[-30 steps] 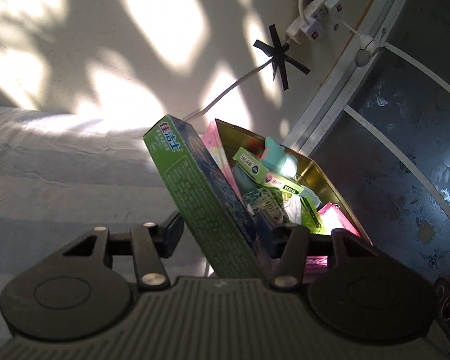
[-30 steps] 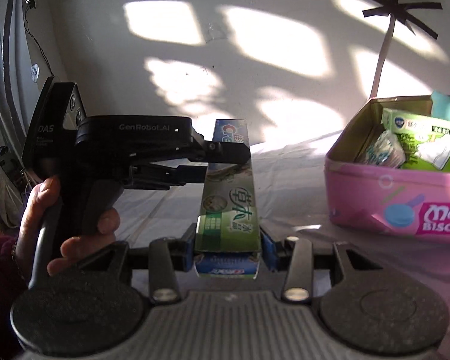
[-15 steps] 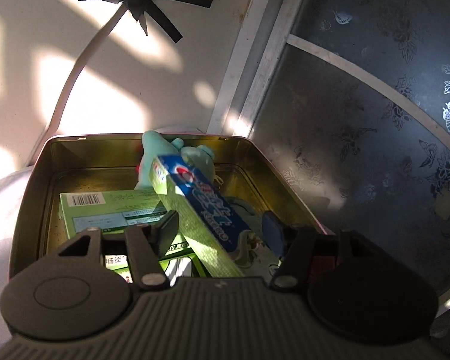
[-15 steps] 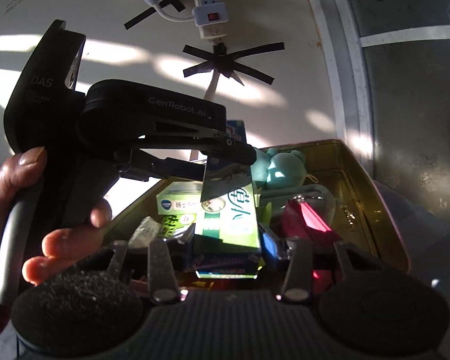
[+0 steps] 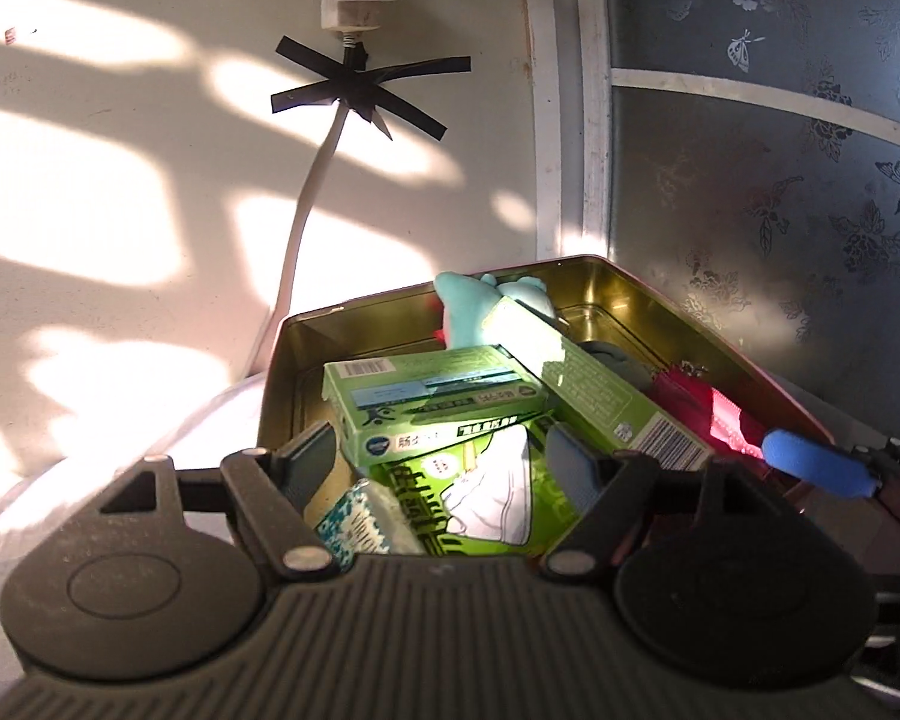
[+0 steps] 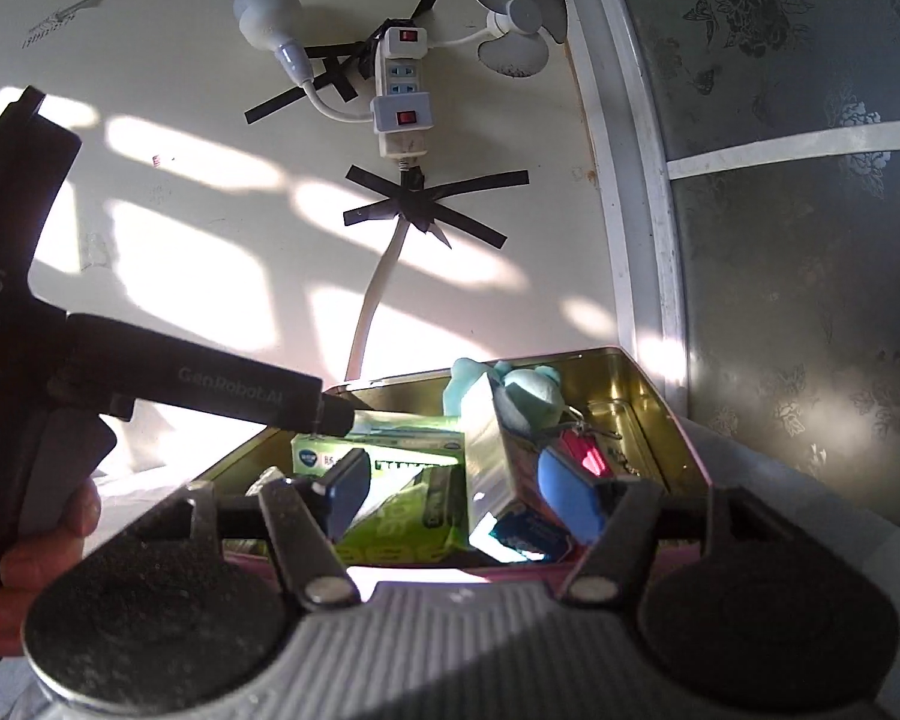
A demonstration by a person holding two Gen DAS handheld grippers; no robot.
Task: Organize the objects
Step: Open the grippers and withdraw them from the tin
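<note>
Since the earlier frame, both grippers have let go of the toothpaste box (image 5: pixel 594 396), and it now lies inside the tin (image 5: pixel 678 324), tilted, leaning on the teal plush toy (image 5: pixel 468 312). Next come the left gripper (image 5: pixel 438 468) and right gripper (image 6: pixel 456 498): their jaws have just been opening and stand apart, with nothing pressed between the pads, above the tin's contents. On the left gripper's body, "GenRobot.AI" can be read. A smaller green box (image 5: pixel 426 396) lies beside the toothpaste box; its writing is too small to read.
</note>
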